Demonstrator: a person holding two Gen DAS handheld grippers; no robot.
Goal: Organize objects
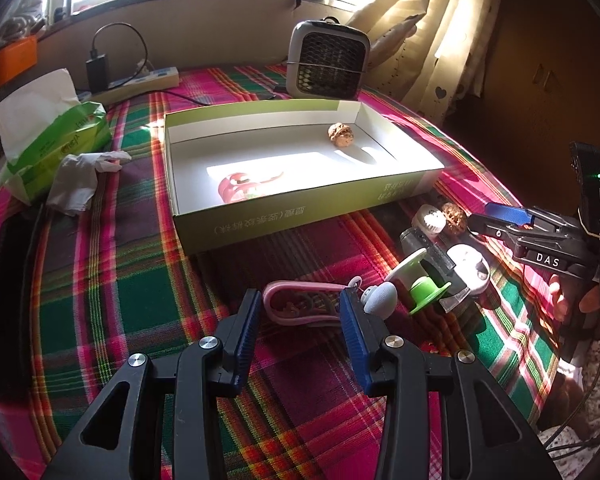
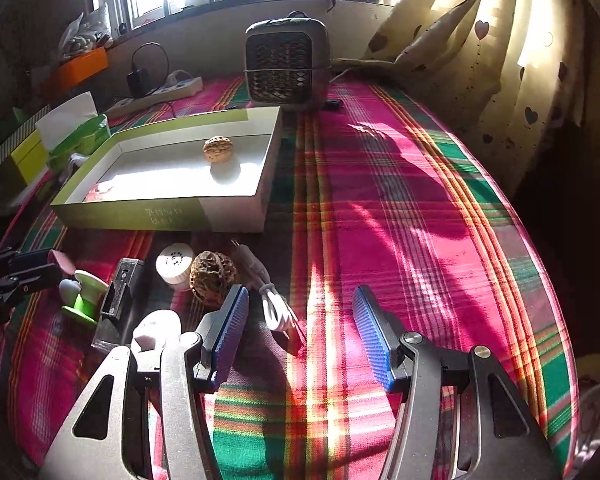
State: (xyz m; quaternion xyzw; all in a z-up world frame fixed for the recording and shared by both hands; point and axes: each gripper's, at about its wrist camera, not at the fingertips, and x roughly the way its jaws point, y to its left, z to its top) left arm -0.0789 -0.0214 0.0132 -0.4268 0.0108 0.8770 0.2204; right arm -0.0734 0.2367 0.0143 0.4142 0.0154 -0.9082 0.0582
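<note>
An open green-and-white box (image 1: 300,216) (image 2: 236,212) lies on the plaid cloth; inside are a walnut (image 1: 340,133) (image 2: 218,149) and a red clip (image 1: 236,188). My left gripper (image 1: 300,312) is open, its fingers either side of a pink clip (image 1: 296,300). Beside it lie a grey knob (image 1: 380,298), a green-and-white spool (image 1: 420,280) (image 2: 86,292), a white mouse-like device (image 1: 470,268) and a dark block (image 2: 118,296). My right gripper (image 2: 300,312) is open and empty next to a second walnut (image 2: 212,276) (image 1: 454,216), a white round cap (image 2: 175,264) and a white cable (image 2: 276,308).
A small heater (image 1: 327,60) (image 2: 286,60) stands behind the box. A green tissue pack (image 1: 56,140), crumpled tissue (image 1: 80,178) and a power strip (image 1: 140,84) lie at left. Curtains (image 2: 480,60) hang at right. The bed's right side (image 2: 420,200) is bare cloth.
</note>
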